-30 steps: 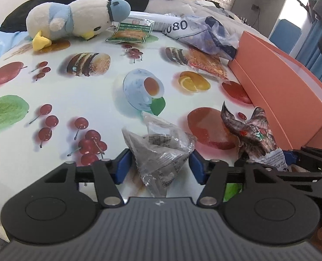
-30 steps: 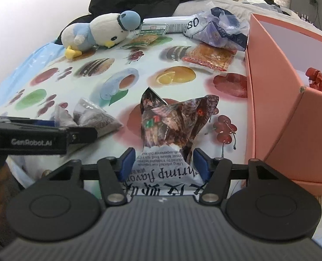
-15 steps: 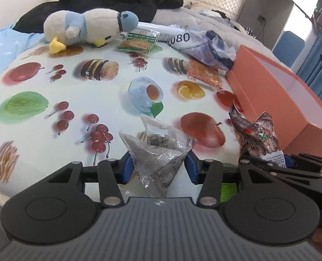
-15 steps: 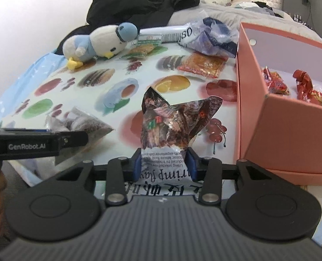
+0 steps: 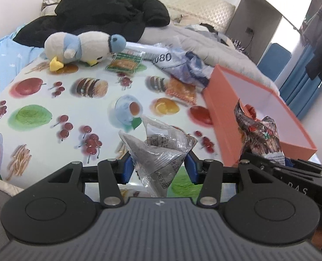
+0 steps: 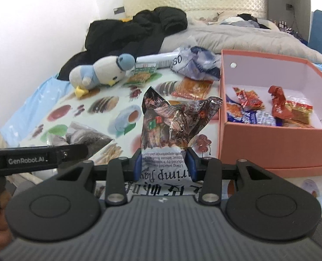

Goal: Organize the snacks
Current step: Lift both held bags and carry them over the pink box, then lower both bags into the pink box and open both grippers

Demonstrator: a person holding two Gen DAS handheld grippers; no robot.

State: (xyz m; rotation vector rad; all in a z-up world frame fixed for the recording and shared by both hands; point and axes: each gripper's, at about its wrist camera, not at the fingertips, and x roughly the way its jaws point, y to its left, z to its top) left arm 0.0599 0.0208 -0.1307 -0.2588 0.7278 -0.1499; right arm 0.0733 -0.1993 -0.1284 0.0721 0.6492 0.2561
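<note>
Right wrist view is showing the right gripper (image 6: 164, 165) clenching one brown shrimp-flavour packet (image 6: 176, 126), upright, with the orange box (image 6: 269, 143) lying at two o'clock, nearer this arm. Left gripper (image 5: 158, 169) is gripping one clear grey packet (image 5: 158, 150). Three loose packets are lying at twelve o'clock on the tabletop (image 5: 52, 100).

The left gripper (image 5: 158, 169) pinches a clear packet (image 5: 161, 150) above the fruit-print cloth (image 5: 52, 100), with the orange box (image 5: 224, 117) at two o'clock and a plush bird (image 5: 84, 47) at eleven.
</note>
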